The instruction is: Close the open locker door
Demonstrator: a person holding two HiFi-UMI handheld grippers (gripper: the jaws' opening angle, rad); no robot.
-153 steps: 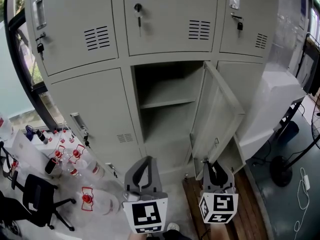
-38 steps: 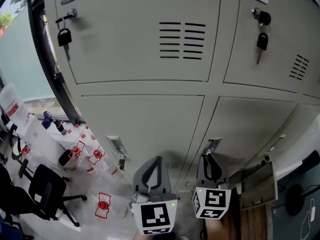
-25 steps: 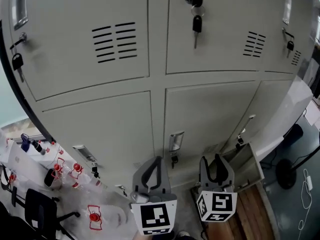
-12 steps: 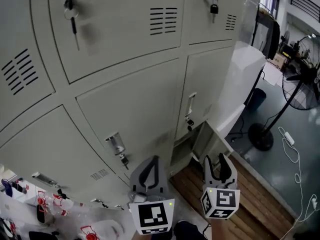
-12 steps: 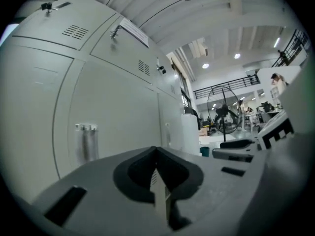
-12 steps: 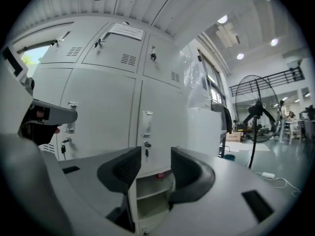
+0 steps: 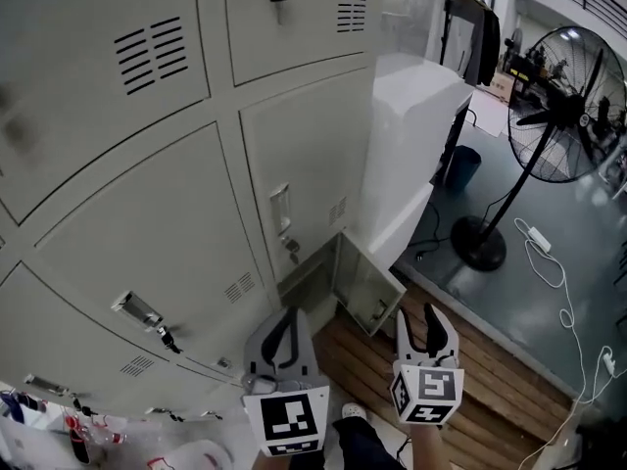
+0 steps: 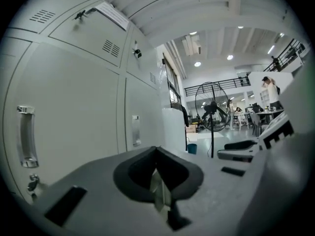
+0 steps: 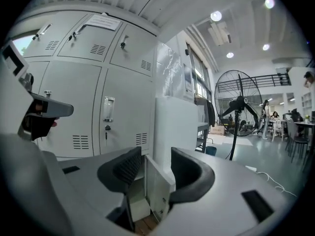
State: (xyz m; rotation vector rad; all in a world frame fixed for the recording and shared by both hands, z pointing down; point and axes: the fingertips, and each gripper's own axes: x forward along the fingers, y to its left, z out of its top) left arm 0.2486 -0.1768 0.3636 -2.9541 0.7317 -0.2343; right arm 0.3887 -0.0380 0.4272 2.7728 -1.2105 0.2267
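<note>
The right gripper (image 7: 419,319), low in the frame just right of centre, has its jaws apart with nothing in them, while the left gripper (image 7: 286,317) beside it is closed on nothing. Just above the right gripper, and apart from it, the open locker door (image 7: 366,284) in the bottom row stands swung out over the wooden floor (image 7: 470,360), beside a white cabinet (image 7: 407,135). A push with spread jaws could, I judge, straddle the door's edge and snag, or a hard shove could bounce it back open, unlatched.
</note>
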